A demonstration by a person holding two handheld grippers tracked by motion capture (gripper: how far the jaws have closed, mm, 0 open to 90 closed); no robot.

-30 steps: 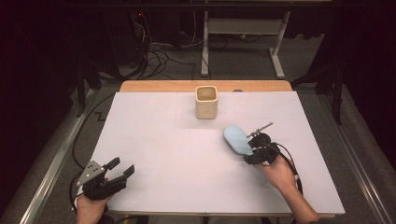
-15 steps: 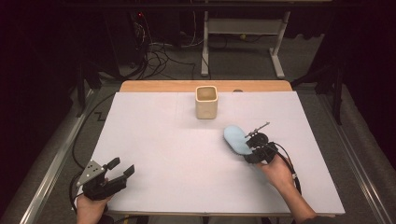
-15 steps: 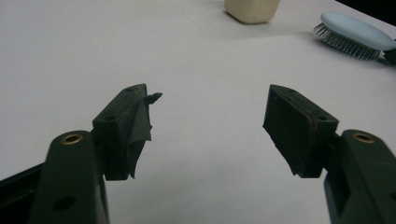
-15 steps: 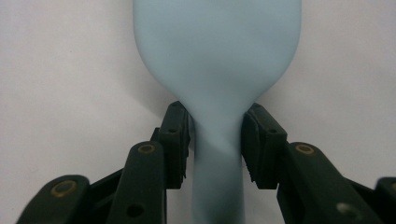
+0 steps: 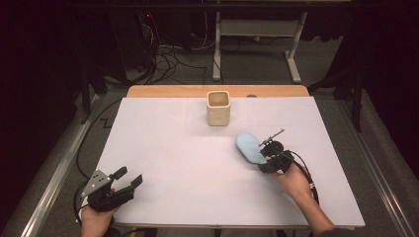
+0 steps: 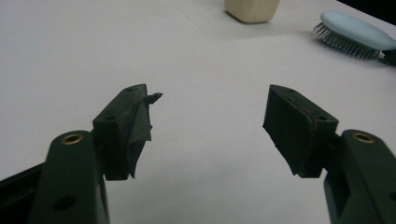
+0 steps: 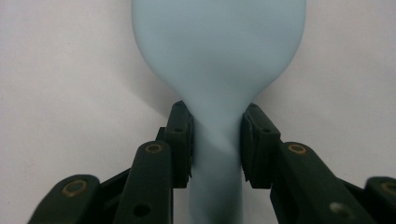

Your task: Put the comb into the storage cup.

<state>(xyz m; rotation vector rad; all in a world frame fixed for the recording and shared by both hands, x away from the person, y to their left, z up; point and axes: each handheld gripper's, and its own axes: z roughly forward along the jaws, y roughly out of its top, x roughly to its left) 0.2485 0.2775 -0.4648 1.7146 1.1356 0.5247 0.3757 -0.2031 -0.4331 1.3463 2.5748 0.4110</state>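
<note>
The right gripper (image 5: 265, 157) sits right of centre in the high view, and its jaws have just been closing on the brush (image 5: 250, 147). In the right gripper view the pads (image 7: 181, 140) press both sides of the pale blue handle (image 7: 217, 154), right at the neck below the head, so the grasp looks made. The brush lies bristles-down on the table (image 5: 163, 148), lower right of the cup (image 5: 218, 107). Down in the lower left corner the left gripper (image 5: 129, 178) rests with jaws half apart and nothing between them. The step in hand reads as the pick-up. Next, likely, a straight lift, then a carry up-frame toward the cup, keeping the long head level so it doesn't swing in the grip.
</note>
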